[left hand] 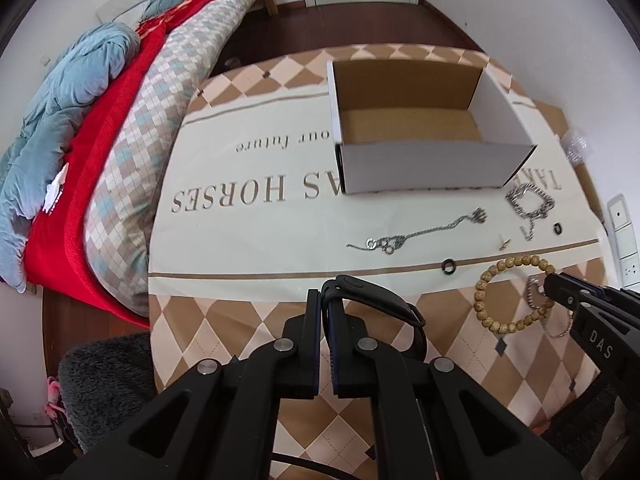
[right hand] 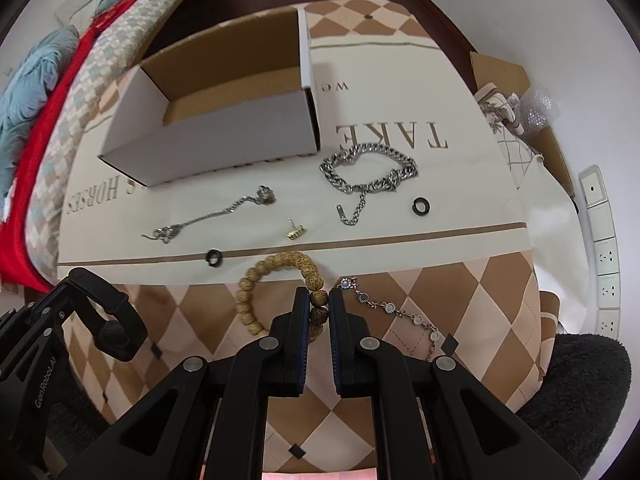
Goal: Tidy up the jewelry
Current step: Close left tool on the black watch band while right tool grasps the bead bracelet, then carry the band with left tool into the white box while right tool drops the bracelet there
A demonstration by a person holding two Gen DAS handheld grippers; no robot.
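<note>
My left gripper point(left hand: 326, 300) is shut on a black wristband point(left hand: 376, 298), held just above the near part of the table; it also shows in the right wrist view point(right hand: 108, 312). My right gripper point(right hand: 319, 300) is shut on a wooden bead bracelet point(right hand: 276, 264) that lies on the cloth; the bracelet shows in the left wrist view point(left hand: 508, 292). An open white cardboard box point(left hand: 424, 120) point(right hand: 224, 120) stands empty at the table's far side. A thin silver chain point(right hand: 212, 216), a heavy silver link bracelet point(right hand: 368, 172) and a silver disc bracelet point(right hand: 396, 310) lie on the cloth.
Two black rings point(right hand: 214, 258) point(right hand: 422, 206) and a small gold earring point(right hand: 295, 233) lie on the tablecloth point(right hand: 440, 184). A bed with red and blue bedding point(left hand: 92, 140) stands left of the table. Wall sockets point(right hand: 604, 240) and bubble wrap point(right hand: 536, 112) are at the right.
</note>
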